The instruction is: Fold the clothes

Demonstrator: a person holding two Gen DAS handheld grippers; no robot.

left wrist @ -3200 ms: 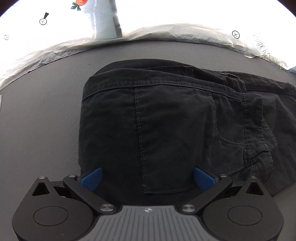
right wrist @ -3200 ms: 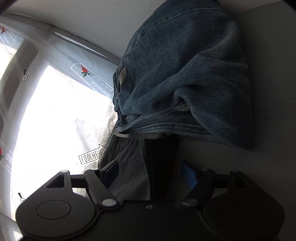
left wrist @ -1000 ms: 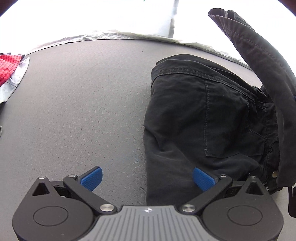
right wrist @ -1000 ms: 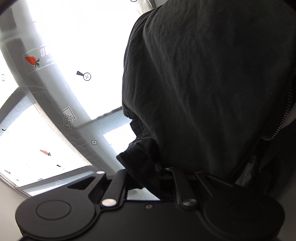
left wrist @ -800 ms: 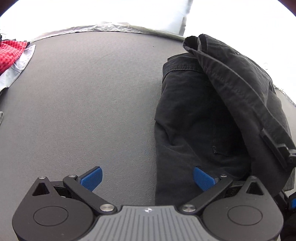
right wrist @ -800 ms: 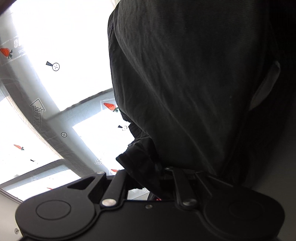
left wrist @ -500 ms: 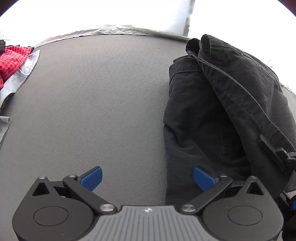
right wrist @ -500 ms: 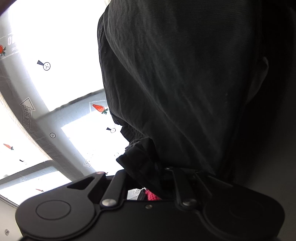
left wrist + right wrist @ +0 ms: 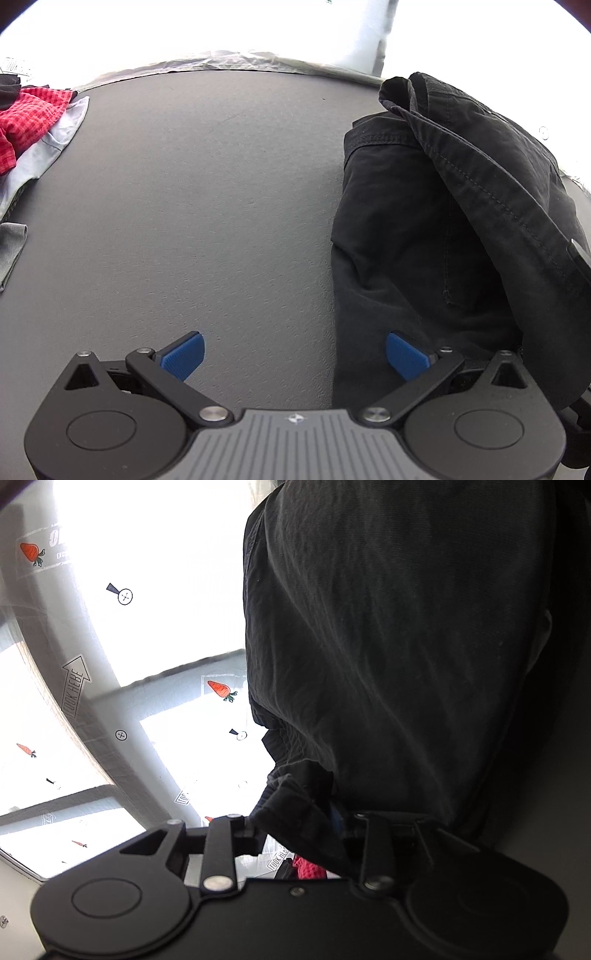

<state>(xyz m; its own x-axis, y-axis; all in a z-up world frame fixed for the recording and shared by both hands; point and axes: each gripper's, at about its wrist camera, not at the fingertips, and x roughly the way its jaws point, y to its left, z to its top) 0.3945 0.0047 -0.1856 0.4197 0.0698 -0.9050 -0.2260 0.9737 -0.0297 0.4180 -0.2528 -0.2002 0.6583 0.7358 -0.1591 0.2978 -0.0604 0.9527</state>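
Left wrist view: the black trousers (image 9: 436, 236) lay on the right part of the dark grey table (image 9: 207, 206), one layer turned back over the rest so that a stitched hem edge ran diagonally across the top. The fold was thus made but loose, the upper layer standing proud at its far corner. The left gripper (image 9: 293, 352) hovered above the table with its jaws spread wide and nothing between them; its right blue pad (image 9: 406, 356) sat over the near edge of the trousers, apparently not pressing. This stance suggested a hand kept ready to steady or smooth the pile. A red checked garment (image 9: 26, 122) and a pale grey garment (image 9: 55, 144) waited at the far left edge, well apart from the trousers.

Right wrist view: the right gripper (image 9: 295, 827) pointed nearly level, close against the black cloth (image 9: 388, 646), which filled most of the frame. Its jaws were opening, with a bunched edge of the cloth lying between them; whether the pads were touching it could not be told, since the fabric hid them. The release fitted a layer just laid over the pile. Behind, a pale sheet printed with carrots (image 9: 221, 689) and arrows was visible.
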